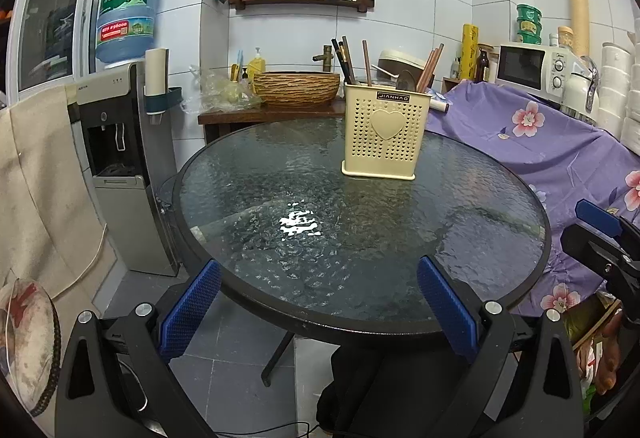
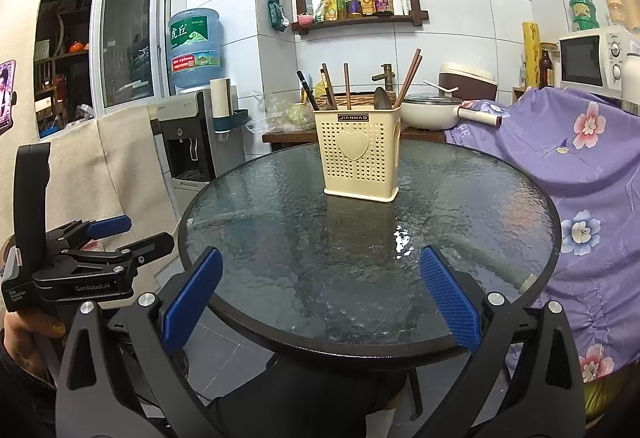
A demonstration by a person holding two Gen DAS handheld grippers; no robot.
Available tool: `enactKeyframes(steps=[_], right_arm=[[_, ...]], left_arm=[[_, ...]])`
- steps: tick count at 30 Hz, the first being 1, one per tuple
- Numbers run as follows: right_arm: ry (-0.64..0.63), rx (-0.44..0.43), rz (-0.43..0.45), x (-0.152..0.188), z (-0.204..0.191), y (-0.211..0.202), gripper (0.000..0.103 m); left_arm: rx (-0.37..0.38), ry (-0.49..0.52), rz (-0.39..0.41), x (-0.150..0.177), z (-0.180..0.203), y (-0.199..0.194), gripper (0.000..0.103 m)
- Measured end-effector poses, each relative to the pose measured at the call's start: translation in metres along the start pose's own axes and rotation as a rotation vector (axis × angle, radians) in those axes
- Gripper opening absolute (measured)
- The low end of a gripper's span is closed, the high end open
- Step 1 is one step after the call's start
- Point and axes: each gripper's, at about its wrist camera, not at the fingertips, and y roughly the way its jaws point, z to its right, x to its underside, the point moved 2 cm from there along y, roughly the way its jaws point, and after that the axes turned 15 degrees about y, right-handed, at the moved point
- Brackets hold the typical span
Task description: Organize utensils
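A cream perforated utensil holder (image 1: 385, 131) (image 2: 360, 155) with a heart on its front stands upright at the far side of a round glass table (image 1: 304, 238) (image 2: 320, 246). Several chopsticks (image 1: 347, 61) (image 2: 410, 77) and a spoon (image 2: 382, 97) stick out of it. My left gripper (image 1: 320, 302) hangs open over the near table edge, nothing between its blue pads. My right gripper (image 2: 320, 296) is open too, at the near edge, holding nothing. The right wrist view shows the left gripper (image 2: 120, 232) at the far left, held by a hand (image 2: 28, 334).
A water dispenser (image 1: 120, 157) (image 2: 188, 141) stands left of the table. A purple floral cloth (image 1: 540, 165) (image 2: 580, 173) drapes on the right. Behind sit a wooden counter (image 1: 272, 113) with a woven basin (image 1: 296, 87), a white pot (image 2: 430, 113) and a microwave (image 1: 536, 67).
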Motion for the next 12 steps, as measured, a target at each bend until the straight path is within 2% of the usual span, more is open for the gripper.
enactKeyframes(steps=[12], right_arm=[[-0.001,0.0,-0.008,0.0019,0.0014,0.0012,0.097]], left_arm=[[-0.025,0.014,-0.026,0.0013,0.0023,0.0029,0.097]])
